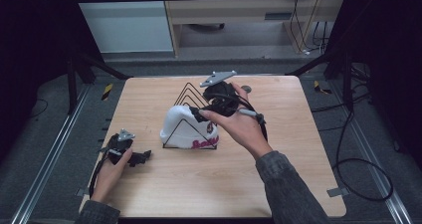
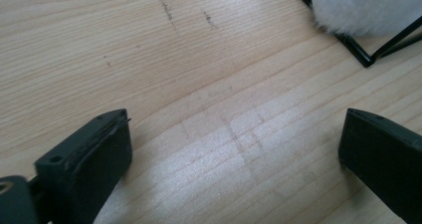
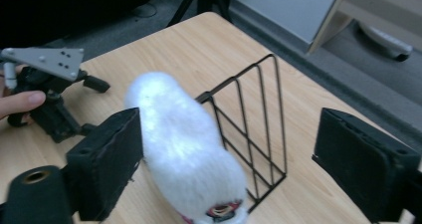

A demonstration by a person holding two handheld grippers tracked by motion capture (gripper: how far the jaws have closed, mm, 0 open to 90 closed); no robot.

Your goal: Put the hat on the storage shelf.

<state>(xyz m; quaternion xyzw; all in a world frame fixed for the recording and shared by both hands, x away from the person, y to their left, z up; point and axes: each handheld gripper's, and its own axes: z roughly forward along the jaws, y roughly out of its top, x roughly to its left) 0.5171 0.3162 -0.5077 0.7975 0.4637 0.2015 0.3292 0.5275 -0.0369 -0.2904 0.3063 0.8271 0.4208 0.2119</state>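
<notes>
Here the right gripper (image 1: 201, 115) hangs over the white fluffy hat (image 1: 185, 128), which sits in the black wire rack (image 1: 188, 95) near the middle of the wooden counter (image 1: 278, 159). In the right gripper view its two black fingers (image 3: 107, 157) stand wide apart and hold nothing. The hat (image 3: 186, 149) lies in the gap between them, close against the finger at the left of that view and well clear of the one at the right; whether it touches the near finger I cannot tell. The rack's wire dividers (image 3: 251, 119) rise just beyond the hat, between it and the far finger. A patch of pink lettering shows on the hat's band in the high view, and a bit of colour at its lower end in the right gripper view.

The left gripper (image 1: 142, 157) rests low on the counter, held in the person's left hand (image 1: 113, 171), well apart from the rack. In the left gripper view its fingers (image 2: 94, 157) are spread open over bare wood (image 2: 199, 84) with nothing between them. Ahead of them and off toward the right finger lie a corner of the rack (image 2: 366, 59) and the edge of the white hat (image 2: 368, 10).
</notes>
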